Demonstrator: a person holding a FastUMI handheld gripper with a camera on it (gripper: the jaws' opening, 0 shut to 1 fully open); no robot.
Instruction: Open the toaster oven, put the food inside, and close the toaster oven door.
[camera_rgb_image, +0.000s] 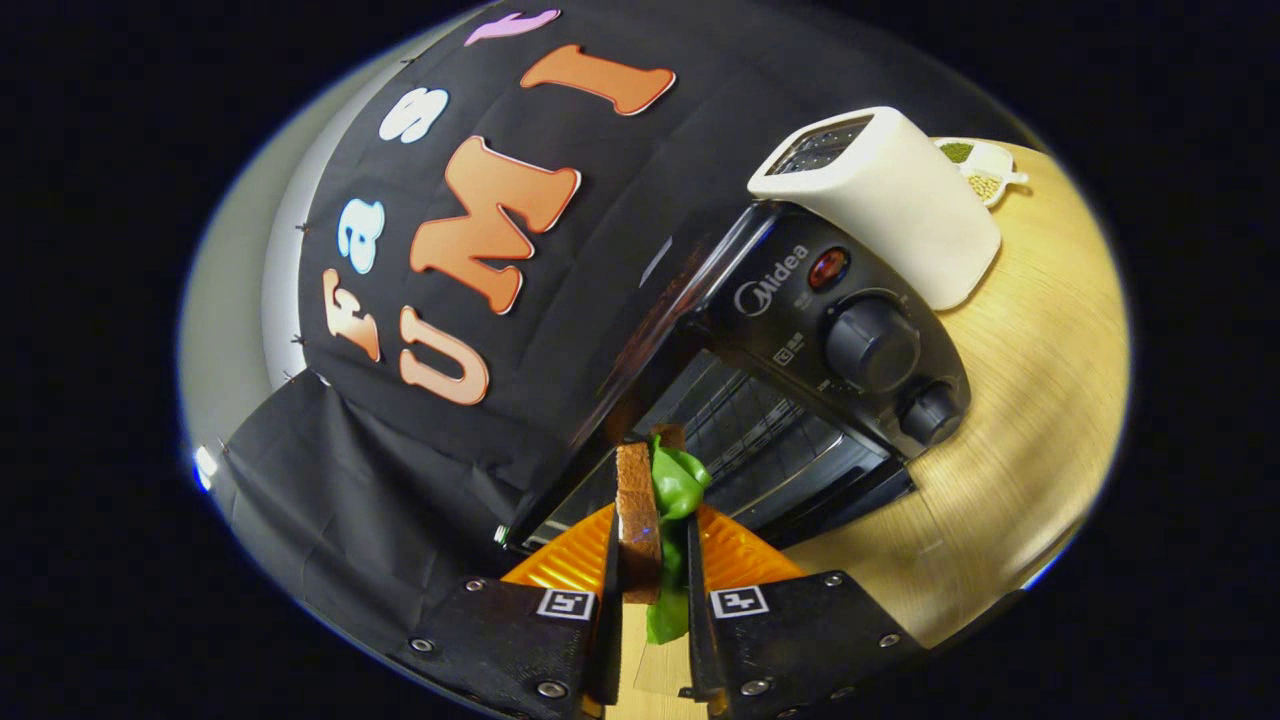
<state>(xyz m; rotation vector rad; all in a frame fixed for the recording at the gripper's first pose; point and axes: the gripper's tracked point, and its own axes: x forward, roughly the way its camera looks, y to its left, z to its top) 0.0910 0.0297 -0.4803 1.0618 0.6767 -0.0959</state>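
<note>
The hand-held gripper (655, 540), low centre, clamps a soft, light, crushable sandwich (640, 510) by its flat faces before the open toaster oven (800, 400).

Black cloth wall (420, 470) behind, pale grey wall (225, 330) past its edge. Light wood tabletop (1040, 400), white pop-up toaster (890, 200), small white dish (985, 170).

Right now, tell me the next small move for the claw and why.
Probably ease the claw forward into the toaster oven. Its fingers are shut on the sandwich, bread with a green leaf, and the oven door already stands open with the wire rack just beyond the food, so the opening looks free to enter.
</note>
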